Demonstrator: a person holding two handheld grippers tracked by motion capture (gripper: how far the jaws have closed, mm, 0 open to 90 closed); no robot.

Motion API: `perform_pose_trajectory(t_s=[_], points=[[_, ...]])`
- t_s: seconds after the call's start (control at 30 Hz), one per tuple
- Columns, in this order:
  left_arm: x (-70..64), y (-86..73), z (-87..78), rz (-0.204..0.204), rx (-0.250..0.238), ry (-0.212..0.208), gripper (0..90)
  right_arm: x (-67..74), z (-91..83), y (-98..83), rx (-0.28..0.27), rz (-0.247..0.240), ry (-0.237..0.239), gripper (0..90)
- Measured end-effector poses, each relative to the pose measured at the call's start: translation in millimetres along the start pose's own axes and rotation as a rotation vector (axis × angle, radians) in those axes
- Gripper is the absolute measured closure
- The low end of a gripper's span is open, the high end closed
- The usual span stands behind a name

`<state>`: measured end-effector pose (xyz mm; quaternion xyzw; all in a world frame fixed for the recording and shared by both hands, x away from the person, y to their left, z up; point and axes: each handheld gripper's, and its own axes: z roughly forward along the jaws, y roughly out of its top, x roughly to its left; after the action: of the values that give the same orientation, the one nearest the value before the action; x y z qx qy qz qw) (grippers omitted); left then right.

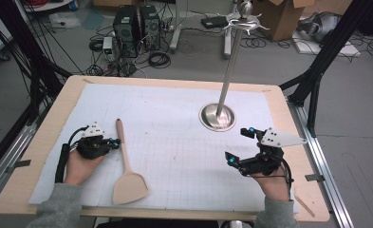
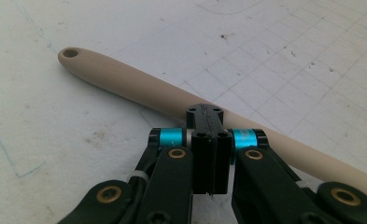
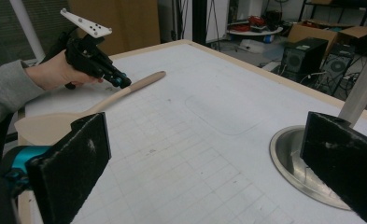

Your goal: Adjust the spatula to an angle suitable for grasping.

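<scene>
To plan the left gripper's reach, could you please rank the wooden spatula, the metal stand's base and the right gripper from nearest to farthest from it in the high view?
From the left gripper:
1. Wooden spatula, right beside its tips.
2. Metal stand's base, mid-table, farther back.
3. Right gripper, at the table's right side.

Left tool [image 1: 112,141] low with jaws closed together, right tool [image 1: 238,146] wide apart.
</scene>
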<state>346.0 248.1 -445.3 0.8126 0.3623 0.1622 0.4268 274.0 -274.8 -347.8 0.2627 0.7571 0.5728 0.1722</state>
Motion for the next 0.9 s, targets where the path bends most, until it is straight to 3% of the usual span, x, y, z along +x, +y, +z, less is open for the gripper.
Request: perform_pose_trajectory(t_s=[0.27, 0.43, 0.53, 0.9], points=[[-3.8, 1.7, 8.2, 0.007, -0.024, -0.004, 89.7, -1.0, 2.6, 0.0, 0.002, -0.008, 0.004, 0.8], [-5.9, 7.1, 12.6, 0.0, -0.012, -0.022, 89.7, -2.2, 1.8, -0.2, 0.0, -0.003, 0.0, 0.8], [-12.1, 12.5, 18.4, 0.028, 0.003, -0.037, 89.7, -2.2, 1.5, -0.3, -0.001, -0.004, 0.001, 0.8], [-21.3, 24.7, 32.8, 0.056, 0.02, -0.073, 89.7, -4.4, 1.2, -1.2, 0.0, 0.004, 0.001, 0.8]])
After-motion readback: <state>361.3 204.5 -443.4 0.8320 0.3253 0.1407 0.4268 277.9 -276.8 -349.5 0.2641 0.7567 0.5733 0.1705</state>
